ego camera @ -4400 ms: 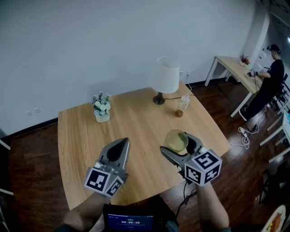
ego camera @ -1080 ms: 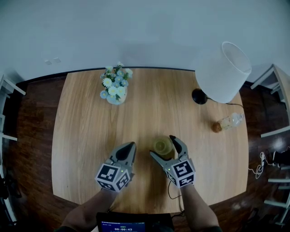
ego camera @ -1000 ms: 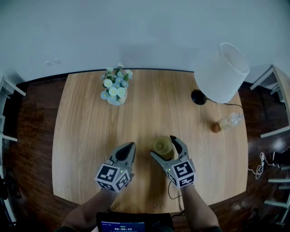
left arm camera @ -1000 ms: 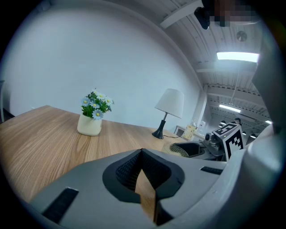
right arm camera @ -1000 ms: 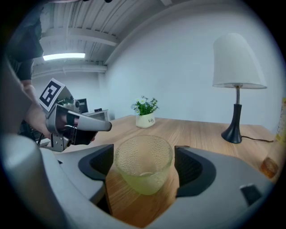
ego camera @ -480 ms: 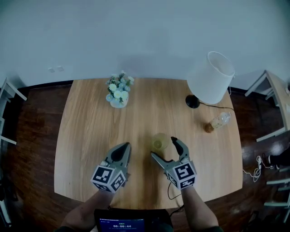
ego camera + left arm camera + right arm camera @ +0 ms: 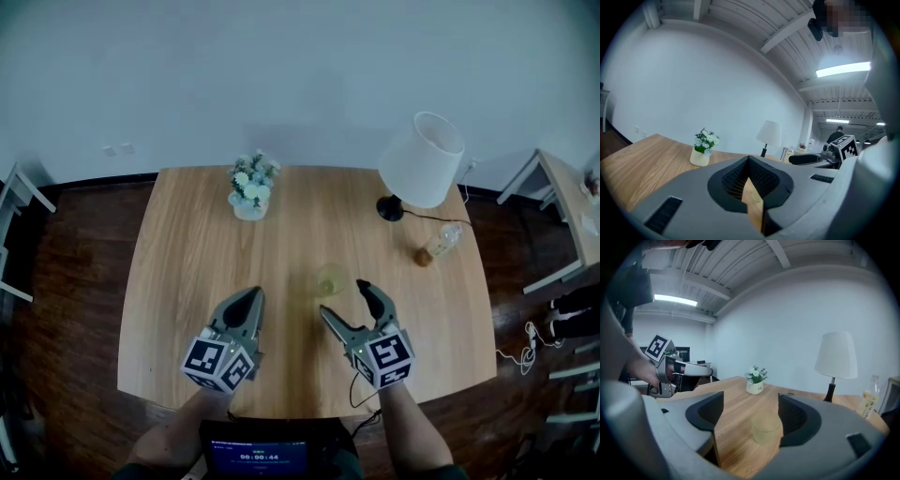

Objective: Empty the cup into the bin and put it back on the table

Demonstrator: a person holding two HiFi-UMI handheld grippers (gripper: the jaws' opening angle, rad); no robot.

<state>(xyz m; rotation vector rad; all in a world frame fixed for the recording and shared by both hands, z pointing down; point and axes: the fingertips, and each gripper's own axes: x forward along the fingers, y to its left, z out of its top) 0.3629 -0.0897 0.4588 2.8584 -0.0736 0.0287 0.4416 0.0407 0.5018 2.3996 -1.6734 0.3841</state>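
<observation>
While the left gripper (image 7: 249, 298) hangs with jaws together on nothing, the right gripper (image 7: 344, 298) holds its jaws apart, having just narrowed them a little, nothing between; just ahead of their tips the upright, pale yellow translucent plastic cup (image 7: 330, 279) stands free on the light wooden tabletop (image 7: 187, 253), bare wood all round, a white-shaded lamp (image 7: 419, 161) well beyond.

I read this site as an office-type workroom with a small home-style set in it. Indicators:
- a wooden table (image 7: 187, 281) on a dark plank floor (image 7: 66, 309)
- on the table, a table lamp (image 7: 422, 159), a pot of flowers (image 7: 251, 187) and a plastic bottle (image 7: 439, 244)
- plain white walls with a wall socket (image 7: 117, 149)
- a white-legged work desk (image 7: 567, 211) at the right edge
- loose cables (image 7: 534, 337) on the floor
- a beamed ceiling (image 7: 740, 18) with strip lights (image 7: 843, 69)
- a person (image 7: 838, 135) in the far bay
</observation>
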